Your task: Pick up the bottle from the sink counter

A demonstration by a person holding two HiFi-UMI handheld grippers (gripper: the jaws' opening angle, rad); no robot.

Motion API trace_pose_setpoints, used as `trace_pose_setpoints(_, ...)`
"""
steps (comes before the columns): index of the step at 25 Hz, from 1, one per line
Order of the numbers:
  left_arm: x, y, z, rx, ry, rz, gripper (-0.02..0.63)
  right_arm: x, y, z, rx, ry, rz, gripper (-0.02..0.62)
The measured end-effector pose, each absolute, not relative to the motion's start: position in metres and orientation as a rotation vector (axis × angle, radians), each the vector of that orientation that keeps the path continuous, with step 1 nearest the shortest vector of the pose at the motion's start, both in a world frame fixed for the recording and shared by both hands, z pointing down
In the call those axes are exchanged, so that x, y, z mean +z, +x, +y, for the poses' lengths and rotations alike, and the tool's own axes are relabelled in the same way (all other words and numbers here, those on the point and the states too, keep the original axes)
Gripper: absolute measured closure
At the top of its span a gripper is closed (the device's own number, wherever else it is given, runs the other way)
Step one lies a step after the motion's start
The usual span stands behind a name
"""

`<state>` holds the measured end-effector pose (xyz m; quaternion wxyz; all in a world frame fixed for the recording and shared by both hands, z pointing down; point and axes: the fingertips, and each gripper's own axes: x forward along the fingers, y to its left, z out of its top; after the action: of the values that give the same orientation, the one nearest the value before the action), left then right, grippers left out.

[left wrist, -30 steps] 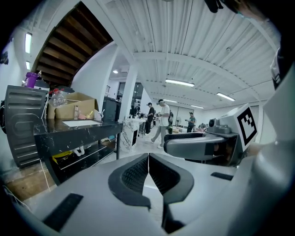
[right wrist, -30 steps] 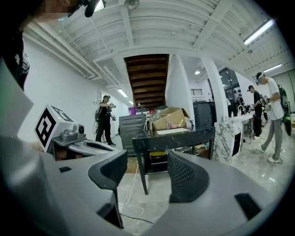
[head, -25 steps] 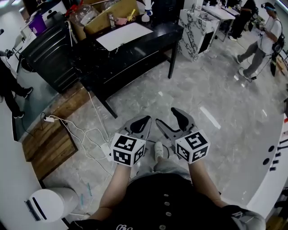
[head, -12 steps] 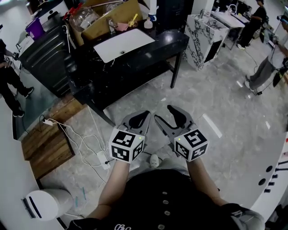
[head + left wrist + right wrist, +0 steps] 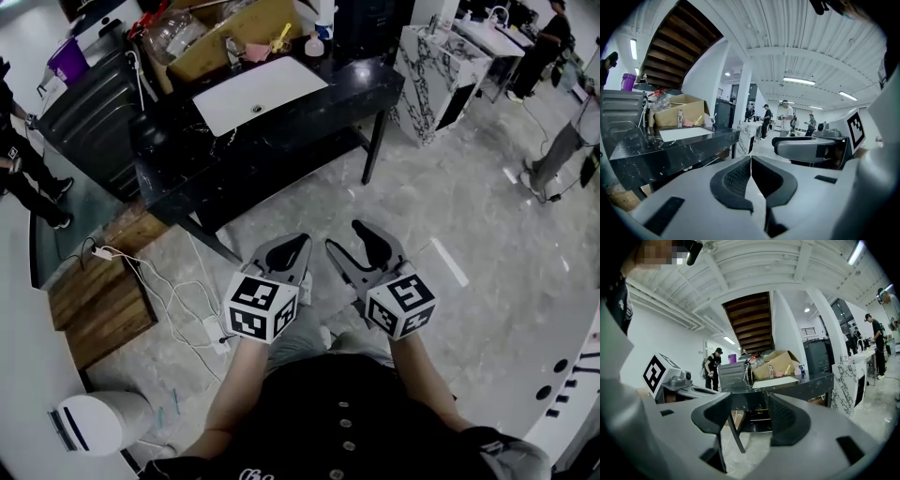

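Observation:
A small pale bottle (image 5: 315, 44) stands at the back right of the black sink counter (image 5: 375, 80), next to the white basin (image 5: 258, 89); a taller white bottle (image 5: 325, 17) is just behind it. In the right gripper view the bottle (image 5: 800, 370) shows small and far off on the counter. Both grippers are held over the floor, well short of the counter. My left gripper (image 5: 298, 246) (image 5: 751, 159) is shut with nothing in it. My right gripper (image 5: 345, 236) (image 5: 750, 404) is open and empty; its jaws have just narrowed a little.
A cardboard box (image 5: 234, 33) and a faucet (image 5: 232, 44) sit behind the basin. A dark cabinet (image 5: 94, 103) stands left of the counter, a marble block (image 5: 436, 66) to its right. Cables (image 5: 169, 281), a wooden platform (image 5: 98, 300) and a white bin (image 5: 98, 422) lie at left. People stand at both sides.
Both grippers have been carried forward toward the counter, which now sits nearer and lower in the head view. The right jaws stand slightly narrower than before.

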<state>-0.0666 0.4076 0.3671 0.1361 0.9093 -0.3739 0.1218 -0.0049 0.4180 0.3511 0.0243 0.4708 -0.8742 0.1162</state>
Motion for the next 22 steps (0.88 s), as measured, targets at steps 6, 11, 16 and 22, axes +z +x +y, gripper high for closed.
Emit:
trace_pose_setpoints(6,0.371,-0.062,0.367,0.347,2.637,-1.051,0.584,0.355,0.006,0.381,0.367,1.522,-2.658,0.367)
trace_pose_setpoints(11,0.385,-0.052,0.326,0.364,2.649,-1.002,0.584,0.368,0.019,0.340,0.381,1.567,-2.604,0.367)
trace_pose_setpoints(16,0.387,-0.050,0.265,0.364,2.651,-0.980,0.584,0.371,0.021,0.280,0.382,1.579,-2.585,0.367)
trace_pose_setpoints(22,0.372,-0.053,0.185,0.340,2.680,-0.969,0.584,0.362,0.015,0.206,0.368,1.594,-2.577,0.365)
